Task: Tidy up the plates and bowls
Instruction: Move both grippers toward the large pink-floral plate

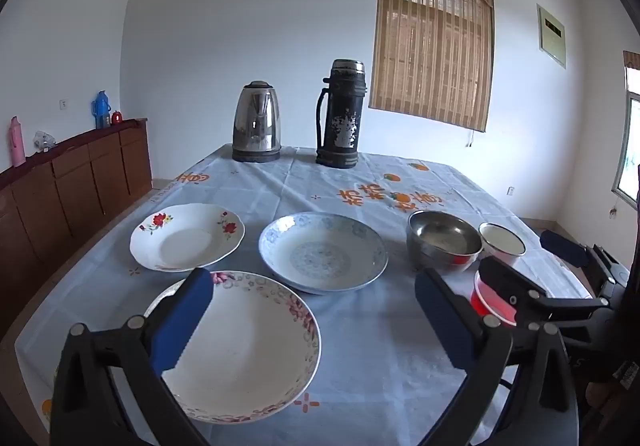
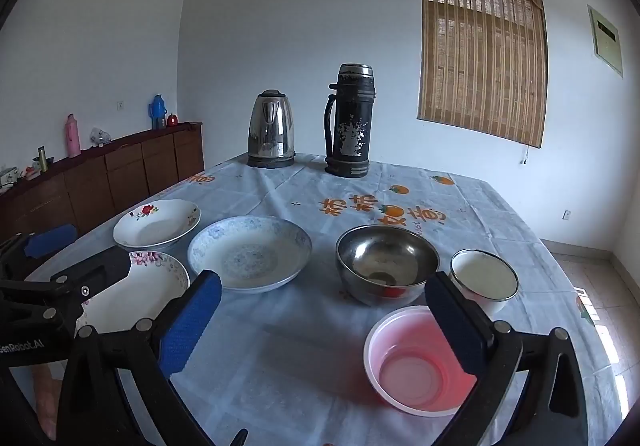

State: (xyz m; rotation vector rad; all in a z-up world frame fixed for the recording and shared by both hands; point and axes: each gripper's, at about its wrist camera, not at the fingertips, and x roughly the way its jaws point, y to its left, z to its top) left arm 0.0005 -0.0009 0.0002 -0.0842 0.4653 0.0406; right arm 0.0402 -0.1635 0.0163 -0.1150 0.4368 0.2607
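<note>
While both pairs of tongs hang above the near edge of the desk [image 1: 360,358], each camera catches something the other misses. Seen from the left wrist, the left tongs [image 1: 316,326] stand wide with nothing between their blue pads; the left pad overlaps the near pink-rimmed plate [image 1: 248,350], though whether it touches or merely hovers above the rim is hard to judge. Beyond it lie the red-flowered plate [image 1: 188,238] and the blue-patterned plate [image 1: 324,252], side by side and apart. In this view the red plastic bowl [image 1: 486,300] is mostly hidden behind the right tongs' arm, showing only as a red sliver.

From the right wrist, that red plastic bowl [image 2: 412,362] is plain: upright, empty, near the desk's front edge, with the right pad of the right tongs [image 2: 324,324] over its rim. These tongs are spread wide too, gripping nothing. Just behind it stands the steel bowl [image 2: 386,262], and beside that, to the right, the white enamel bowl [image 2: 484,274], the two close together. This view also shows a hand [image 2: 46,398] at the lower left edge.

Both views share the steel kettle [image 1: 256,122] and the worn black flask [image 1: 340,114] at the far side of the cloth, and the brown sideboard [image 1: 76,182] along the left wall.
</note>
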